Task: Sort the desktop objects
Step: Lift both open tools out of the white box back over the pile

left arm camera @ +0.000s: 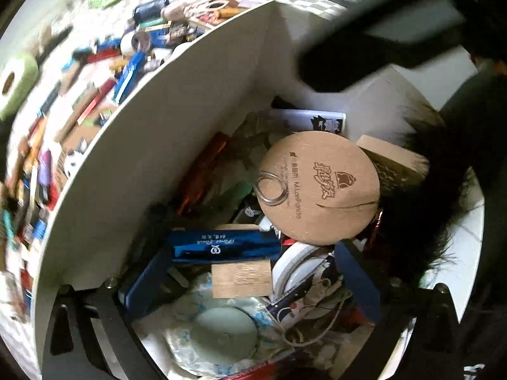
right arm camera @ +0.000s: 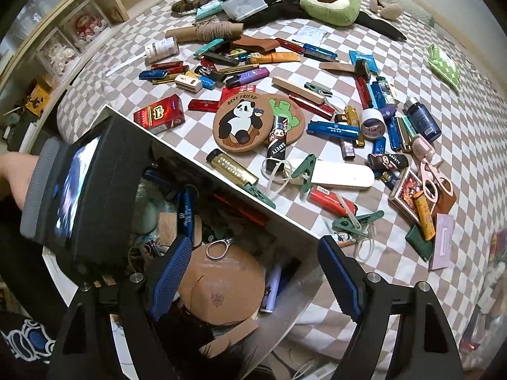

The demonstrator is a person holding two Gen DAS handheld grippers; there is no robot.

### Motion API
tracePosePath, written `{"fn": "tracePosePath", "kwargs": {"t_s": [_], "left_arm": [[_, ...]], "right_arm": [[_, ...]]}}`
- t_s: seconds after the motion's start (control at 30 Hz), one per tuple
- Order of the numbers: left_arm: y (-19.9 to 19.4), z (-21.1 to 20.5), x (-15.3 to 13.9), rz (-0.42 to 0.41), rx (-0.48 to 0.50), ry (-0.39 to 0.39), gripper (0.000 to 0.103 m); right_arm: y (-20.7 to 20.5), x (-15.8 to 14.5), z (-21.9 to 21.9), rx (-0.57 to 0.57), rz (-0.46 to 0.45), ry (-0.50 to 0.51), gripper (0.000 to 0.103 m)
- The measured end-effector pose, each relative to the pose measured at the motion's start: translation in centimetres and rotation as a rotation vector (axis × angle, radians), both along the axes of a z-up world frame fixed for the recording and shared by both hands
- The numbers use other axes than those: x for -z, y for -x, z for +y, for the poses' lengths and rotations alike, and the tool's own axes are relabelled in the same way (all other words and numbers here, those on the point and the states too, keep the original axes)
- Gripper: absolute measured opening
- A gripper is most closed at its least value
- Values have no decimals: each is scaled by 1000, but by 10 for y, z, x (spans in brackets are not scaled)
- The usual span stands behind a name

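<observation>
Both grippers are over the white box (right arm camera: 221, 186), which sits on the checkered cloth (right arm camera: 412, 63) and is already crammed. The left gripper (left arm camera: 253, 288) is down inside it, jaws spread wide with nothing between them; right ahead of it lie a blue lighter (left arm camera: 226, 247) and a small wooden block (left arm camera: 242, 280). A round cork coaster (left arm camera: 320, 188) with a metal ring (left arm camera: 271, 188) on it sits on top of the pile, and something black and furry (left arm camera: 421, 190) crowds the right side. The right gripper (right arm camera: 253, 275) hangs over the box's near corner, jaws also wide open and empty, the same coaster just below its left finger. Outside the box wall the cloth is a mess: panda coaster (right arm camera: 239, 120), red cigarette pack (right arm camera: 160, 115), white oblong case (right arm camera: 336, 174), green clips (right arm camera: 358, 221), loads of lighters, an avocado plush (right arm camera: 331, 3) at the back.
</observation>
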State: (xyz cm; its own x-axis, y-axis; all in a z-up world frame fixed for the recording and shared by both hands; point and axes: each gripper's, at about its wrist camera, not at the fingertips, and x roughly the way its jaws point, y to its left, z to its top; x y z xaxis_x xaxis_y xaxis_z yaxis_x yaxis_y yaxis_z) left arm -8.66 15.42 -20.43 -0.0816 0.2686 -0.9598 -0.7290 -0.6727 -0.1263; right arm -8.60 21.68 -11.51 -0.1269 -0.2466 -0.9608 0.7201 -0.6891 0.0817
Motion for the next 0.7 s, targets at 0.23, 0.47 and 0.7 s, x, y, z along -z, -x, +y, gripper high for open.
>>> {"fn": "tracePosePath", "kwargs": {"t_s": [0.23, 0.47, 0.7], "left_arm": [[23, 5, -7, 36, -29, -34, 103], [-5, -10, -28, 70, -77, -45, 103], [-44, -35, -60, 103, -151, -68, 103]], "right_arm": [[1, -2, 3, 10, 0, 6, 82], [-2, -5, 2, -7, 8, 4, 82], [-10, -16, -5, -24, 46, 16, 82]]}}
